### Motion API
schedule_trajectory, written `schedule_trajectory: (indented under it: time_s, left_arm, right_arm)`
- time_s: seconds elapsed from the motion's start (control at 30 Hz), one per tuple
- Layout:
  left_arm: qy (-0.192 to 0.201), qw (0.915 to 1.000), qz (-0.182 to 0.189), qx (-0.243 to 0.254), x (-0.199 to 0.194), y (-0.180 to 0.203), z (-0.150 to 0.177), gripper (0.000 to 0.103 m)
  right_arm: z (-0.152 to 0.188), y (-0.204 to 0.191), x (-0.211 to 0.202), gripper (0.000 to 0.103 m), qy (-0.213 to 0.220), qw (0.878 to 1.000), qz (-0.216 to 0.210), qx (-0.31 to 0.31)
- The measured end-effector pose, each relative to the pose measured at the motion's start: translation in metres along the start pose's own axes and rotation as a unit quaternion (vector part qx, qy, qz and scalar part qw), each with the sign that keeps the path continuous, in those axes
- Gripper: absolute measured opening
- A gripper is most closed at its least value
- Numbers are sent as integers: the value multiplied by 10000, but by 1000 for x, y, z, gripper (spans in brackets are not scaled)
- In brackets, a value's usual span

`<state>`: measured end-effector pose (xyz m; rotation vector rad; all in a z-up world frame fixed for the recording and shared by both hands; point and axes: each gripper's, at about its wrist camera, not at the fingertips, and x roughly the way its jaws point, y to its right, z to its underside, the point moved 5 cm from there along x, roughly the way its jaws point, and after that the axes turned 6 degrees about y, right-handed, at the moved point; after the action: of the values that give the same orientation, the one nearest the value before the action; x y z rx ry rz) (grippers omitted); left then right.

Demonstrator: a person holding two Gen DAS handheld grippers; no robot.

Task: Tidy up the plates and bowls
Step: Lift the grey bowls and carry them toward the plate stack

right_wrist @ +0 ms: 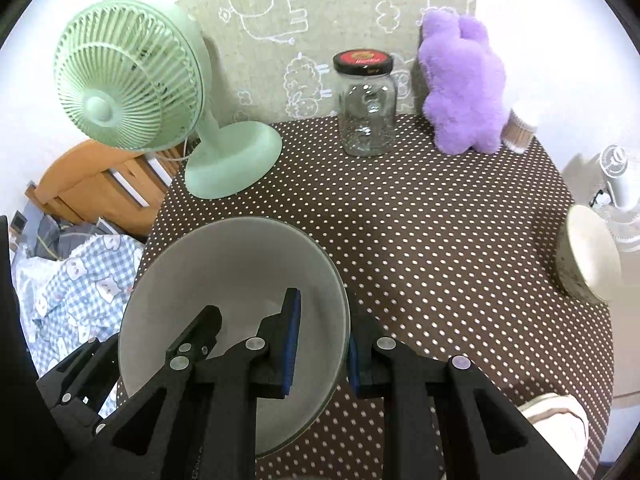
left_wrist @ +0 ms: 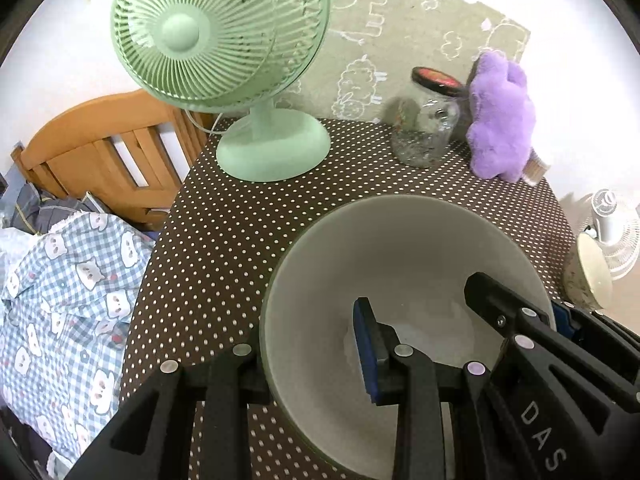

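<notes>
Both hand-held grippers pinch opposite walls of the pale bowl [right_wrist: 224, 280], left hand-held gripper [left_wrist: 316, 344] and right hand-held gripper [right_wrist: 320, 344], holding it above the dotted worktop [right_wrist: 440, 240]. Judged best: keep both grips level, travel together toward the speckled bowl [right_wrist: 588, 256]

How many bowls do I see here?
2. One grey bowl is gripped at opposite rims by the left gripper and right gripper; one speckled bowl sits at the table's right edge. Others may be hidden.
</notes>
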<state>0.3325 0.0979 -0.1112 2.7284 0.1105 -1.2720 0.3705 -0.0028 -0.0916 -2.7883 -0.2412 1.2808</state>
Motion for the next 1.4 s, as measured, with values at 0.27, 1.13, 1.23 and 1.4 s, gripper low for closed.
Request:
schedule_trajectory:
  time_s: [0.27, 1.13, 1.23, 1.4]
  left_arm:
    - [151, 9999, 48, 68, -37, 18, 12, 29]
    - [-396, 9981, 238, 399, -63, 45, 104, 29]
    - [-455, 9979, 212, 408, -61, 44, 111, 29]
    - [-576, 9972, 167, 456, -57, 44, 121, 29]
  right_arm:
    - [15, 13, -43, 23, 143, 9999, 40, 80]
    - [115, 42, -91, 23, -227, 9991, 287, 227]
    - [123, 43, -90, 23, -267, 9991, 268, 216]
    - [131, 45, -84, 23, -383, 9987, 239, 252]
